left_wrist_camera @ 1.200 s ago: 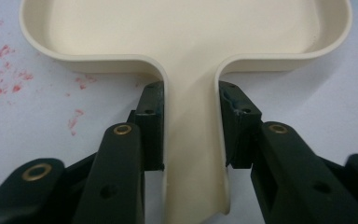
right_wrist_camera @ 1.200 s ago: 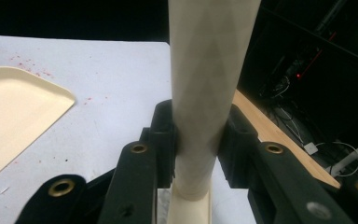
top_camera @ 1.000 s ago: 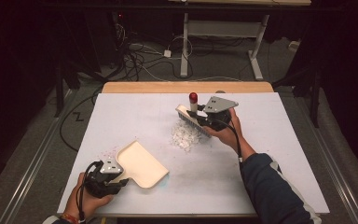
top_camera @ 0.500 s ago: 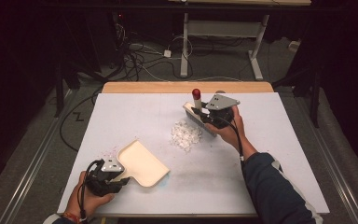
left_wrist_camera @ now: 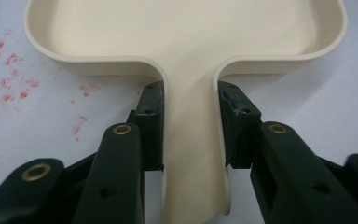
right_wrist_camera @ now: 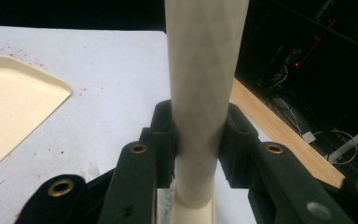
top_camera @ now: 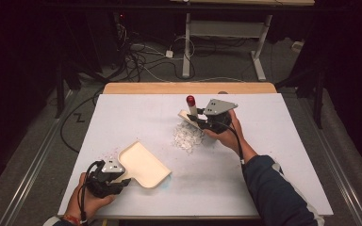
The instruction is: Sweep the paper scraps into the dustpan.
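A cream dustpan lies flat on the white table near its front left. My left gripper is shut on the dustpan's handle, one jaw on each side. A pile of white paper shreds sits at the table's middle. Just behind the pile my right gripper is shut on the cream handle of a small brush with a red tip; the brush head is at the pile's far edge.
The white table has a bare wooden strip along its far edge. Red specks stain the surface left of the dustpan. Cables and desk legs lie on the dark floor beyond.
My right gripper with the brush has shifted slightly right and back along the pile's far edge. The left gripper and dustpan have stayed put.
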Motion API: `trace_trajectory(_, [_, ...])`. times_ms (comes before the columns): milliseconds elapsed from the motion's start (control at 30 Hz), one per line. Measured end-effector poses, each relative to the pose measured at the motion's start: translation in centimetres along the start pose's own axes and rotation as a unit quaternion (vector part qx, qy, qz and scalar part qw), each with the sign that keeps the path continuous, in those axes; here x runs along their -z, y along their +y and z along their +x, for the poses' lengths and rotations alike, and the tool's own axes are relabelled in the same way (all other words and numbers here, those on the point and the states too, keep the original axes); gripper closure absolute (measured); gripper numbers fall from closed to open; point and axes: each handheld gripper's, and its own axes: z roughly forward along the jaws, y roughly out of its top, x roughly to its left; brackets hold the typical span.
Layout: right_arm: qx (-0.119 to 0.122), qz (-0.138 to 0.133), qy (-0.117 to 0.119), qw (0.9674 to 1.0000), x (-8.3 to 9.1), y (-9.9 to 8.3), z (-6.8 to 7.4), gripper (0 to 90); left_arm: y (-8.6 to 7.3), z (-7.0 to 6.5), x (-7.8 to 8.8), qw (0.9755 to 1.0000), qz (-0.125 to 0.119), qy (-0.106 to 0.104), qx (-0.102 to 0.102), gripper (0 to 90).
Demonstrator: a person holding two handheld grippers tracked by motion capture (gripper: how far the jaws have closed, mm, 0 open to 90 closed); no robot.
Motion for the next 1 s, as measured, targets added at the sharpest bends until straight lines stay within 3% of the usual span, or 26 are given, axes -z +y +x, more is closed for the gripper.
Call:
trace_trajectory(433, [-0.028,-0.010,-0.021,0.9993,0.2,-0.3,-0.3,71.1,0.4,0.1,0.0,1.0000,-0.001,-0.008,-0.003,63.3])
trace_trajectory(500, [-0.027,-0.013,-0.048,0.9984,0.2,-0.2,-0.5,71.2,0.5,0.0,0.0,1.0000,-0.001,-0.008,-0.003,63.3])
trace_trajectory(533, [-0.027,-0.013,-0.048,0.9984,0.2,-0.2,-0.5,71.2,0.5,0.0,0.0,1.0000,-0.001,-0.008,-0.003,63.3])
trace_trajectory(567, [-0.036,-0.015,-0.067,0.9970,0.1,-0.2,-0.7,71.2,0.5,0.1,0.0,1.0000,0.000,-0.009,-0.003,63.3])
trace_trajectory(633, [-0.036,-0.015,-0.070,0.9968,0.0,-0.3,-0.9,71.2,0.5,0.1,0.0,0.9999,-0.001,-0.010,-0.003,63.3])
trace_trajectory(700, [-0.049,-0.022,-0.088,0.9946,-0.2,-0.4,-1.2,71.2,0.5,0.2,-0.1,0.9999,-0.001,-0.011,-0.003,63.3])
trace_trajectory(800, [-0.057,-0.025,-0.095,0.9936,-0.5,-0.5,-1.4,71.2,0.5,0.3,-0.2,0.9999,-0.001,-0.014,-0.001,63.3])
trace_trajectory(1000, [-0.053,-0.023,-0.086,0.9946,-1.0,-0.3,-1.1,71.2,0.4,0.3,-0.2,0.9999,0.000,-0.013,-0.003,63.3])
